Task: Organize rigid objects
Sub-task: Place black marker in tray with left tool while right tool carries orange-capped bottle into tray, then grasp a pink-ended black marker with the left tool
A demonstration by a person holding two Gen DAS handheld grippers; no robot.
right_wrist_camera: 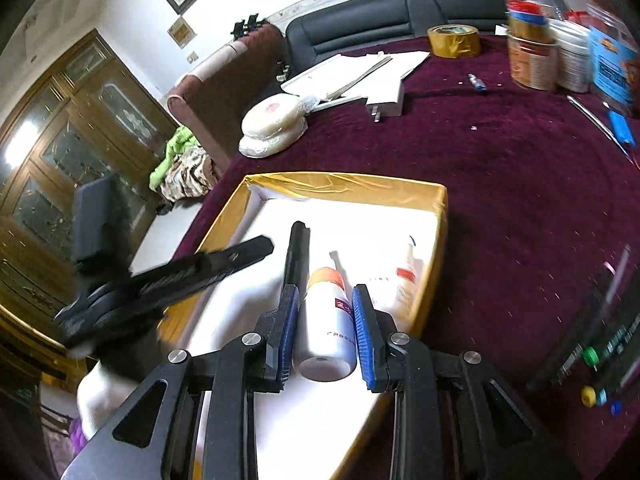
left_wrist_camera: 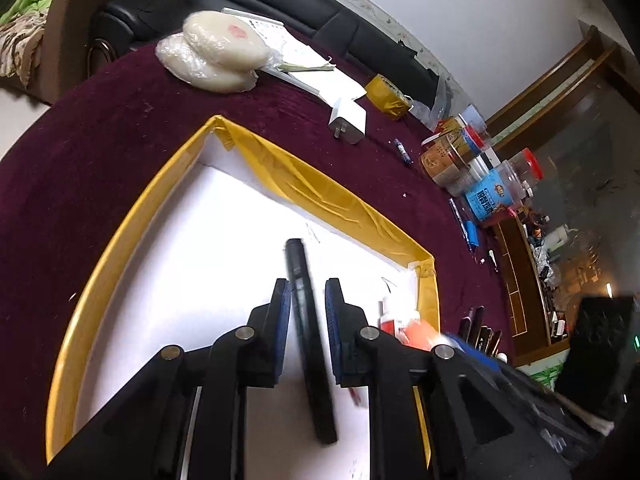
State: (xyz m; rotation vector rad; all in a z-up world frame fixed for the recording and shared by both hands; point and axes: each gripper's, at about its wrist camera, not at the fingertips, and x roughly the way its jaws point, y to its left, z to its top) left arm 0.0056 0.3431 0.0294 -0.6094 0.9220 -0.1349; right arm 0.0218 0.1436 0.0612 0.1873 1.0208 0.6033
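Observation:
A shallow white tray with a yellow-taped rim (left_wrist_camera: 320,192) (right_wrist_camera: 344,190) sits on the maroon tablecloth. My left gripper (left_wrist_camera: 306,284) hovers over its floor, shut on a black pen (left_wrist_camera: 304,320) that runs lengthwise between the blue pads. The pen's far end sticks out past the fingertips. In the right wrist view, that gripper (right_wrist_camera: 268,245) reaches in from the left, beside the pen (right_wrist_camera: 298,248). My right gripper (right_wrist_camera: 326,290) is over the tray, shut on a white bottle (right_wrist_camera: 324,332) with an orange shoulder. A second white bottle (right_wrist_camera: 408,280) lies by the tray's right wall.
Beyond the tray lie a white charger (left_wrist_camera: 348,120), a yellow tape roll (left_wrist_camera: 390,96), wrapped white cakes (left_wrist_camera: 216,52) and papers (right_wrist_camera: 360,72). Jars (left_wrist_camera: 460,160) crowd the table's far right. Several markers (right_wrist_camera: 592,344) lie right of the tray. A black sofa (right_wrist_camera: 360,20) stands behind.

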